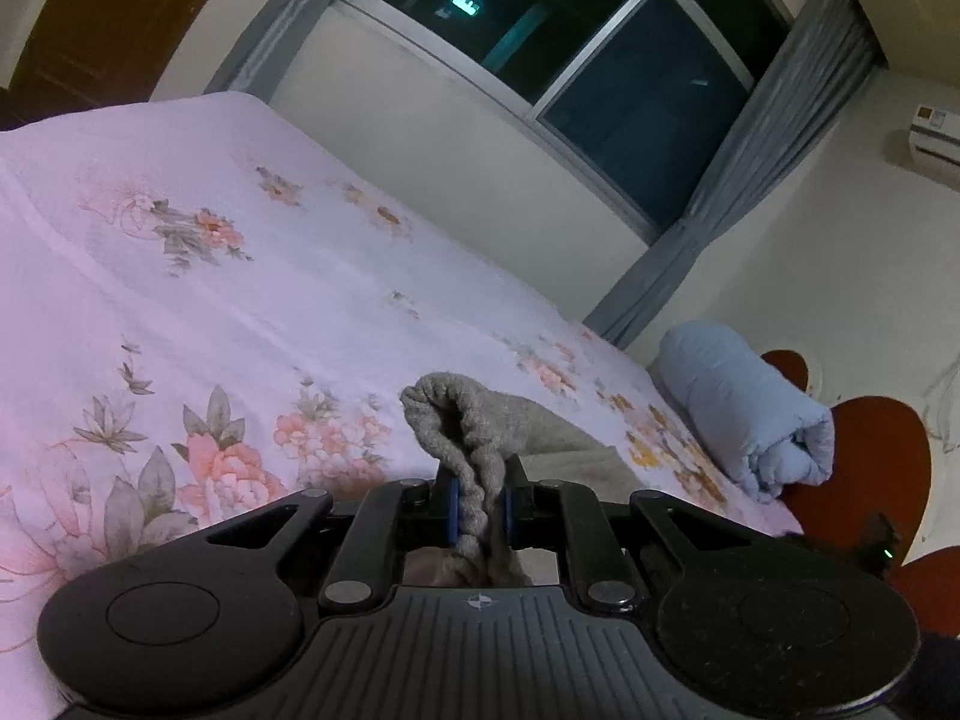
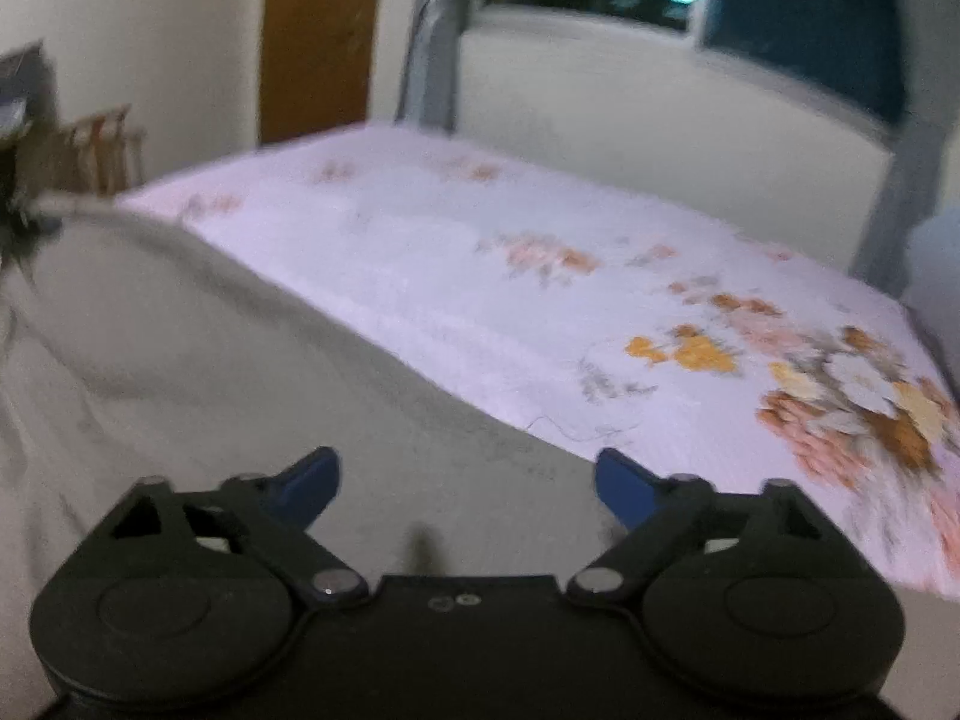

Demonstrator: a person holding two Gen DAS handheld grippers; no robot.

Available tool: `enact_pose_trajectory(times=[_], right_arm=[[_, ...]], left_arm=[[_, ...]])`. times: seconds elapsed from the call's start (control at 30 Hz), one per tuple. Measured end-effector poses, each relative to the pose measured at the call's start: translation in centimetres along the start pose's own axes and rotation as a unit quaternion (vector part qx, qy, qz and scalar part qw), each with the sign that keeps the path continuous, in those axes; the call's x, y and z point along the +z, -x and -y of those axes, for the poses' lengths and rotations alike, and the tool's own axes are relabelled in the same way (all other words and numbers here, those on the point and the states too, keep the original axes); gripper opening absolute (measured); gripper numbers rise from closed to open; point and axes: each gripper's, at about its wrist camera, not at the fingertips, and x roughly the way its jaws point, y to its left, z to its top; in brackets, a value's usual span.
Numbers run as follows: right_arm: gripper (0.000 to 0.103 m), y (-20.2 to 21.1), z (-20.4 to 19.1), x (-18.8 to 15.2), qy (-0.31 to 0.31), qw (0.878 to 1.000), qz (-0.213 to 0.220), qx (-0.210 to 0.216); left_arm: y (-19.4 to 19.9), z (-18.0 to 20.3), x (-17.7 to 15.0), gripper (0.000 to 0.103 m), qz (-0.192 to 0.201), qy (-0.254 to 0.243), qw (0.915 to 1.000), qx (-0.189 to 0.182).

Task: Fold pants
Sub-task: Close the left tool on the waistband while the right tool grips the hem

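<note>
The grey pants (image 1: 474,426) lie on a bed with a white floral sheet (image 1: 252,300). My left gripper (image 1: 479,510) is shut on a bunched ribbed edge of the pants, which sticks up between the blue pads. In the right wrist view the pants (image 2: 240,372) spread across the lower left, one edge lifted toward the far left. My right gripper (image 2: 468,480) is open and empty, just above the grey cloth near its edge on the sheet (image 2: 510,252).
A rolled light-blue quilt (image 1: 744,414) lies at the bed's right end beside a red headboard (image 1: 870,468). A dark window with grey curtains (image 1: 600,48) is behind the bed. A brown door (image 2: 318,36) stands at the back left.
</note>
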Motion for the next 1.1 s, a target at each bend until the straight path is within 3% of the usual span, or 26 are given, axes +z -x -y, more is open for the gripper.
enact_pose_trajectory(times=[0.1, 0.27, 0.4, 0.47, 0.6, 0.63, 0.67, 0.7, 0.77, 0.87, 1.1], right_arm=[[0.069, -2.5, 1.5, 0.5, 0.013, 1.000, -0.017, 0.014], [0.064, -5.1, 1.9, 0.6, 0.084, 0.995, -0.047, 0.036], [0.048, -6.4, 2.1, 1.0, 0.122, 0.988, -0.078, 0.057], [0.046, -6.7, 2.2, 1.3, 0.133, 0.985, -0.084, 0.064], [0.031, -7.4, 2.1, 1.6, 0.152, 0.980, -0.102, 0.074], [0.025, -7.6, 2.0, 1.7, 0.154, 0.979, -0.110, 0.081], [0.011, -7.7, 1.9, 1.7, 0.154, 0.978, -0.116, 0.084], [0.004, -7.6, 1.8, 1.7, 0.156, 0.977, -0.119, 0.078], [0.000, -7.3, 2.0, 1.8, 0.147, 0.980, -0.116, 0.075], [0.000, -5.0, 2.2, 1.7, 0.124, 0.986, -0.090, 0.071], [0.000, 2.3, 0.5, 1.5, 0.135, 0.989, -0.047, 0.049]], left_arm=[[-0.6, 0.0, 0.3, 0.013, -0.006, -0.008, 1.0000, -0.002], [-0.9, 0.0, 0.4, 0.013, -0.007, -0.018, 0.9998, -0.010], [-0.1, 0.0, 0.2, 0.013, 0.006, -0.025, 0.9989, -0.038], [0.1, 0.1, 0.2, 0.013, 0.008, -0.027, 0.9987, -0.041], [0.4, 0.2, 0.1, 0.013, 0.011, -0.026, 0.9981, -0.055], [0.4, 0.1, 0.1, 0.013, 0.010, -0.026, 0.9981, -0.055], [0.4, 0.1, 0.2, 0.013, 0.009, -0.025, 0.9982, -0.054], [0.3, -0.1, 0.2, 0.013, 0.006, -0.023, 0.9982, -0.054], [0.1, -0.4, 0.1, 0.013, -0.001, -0.018, 0.9989, -0.043], [-0.1, -0.7, 0.1, 0.013, -0.009, -0.013, 0.9995, -0.025], [1.1, 0.0, 0.3, 0.013, 0.000, -0.018, 0.9995, -0.026]])
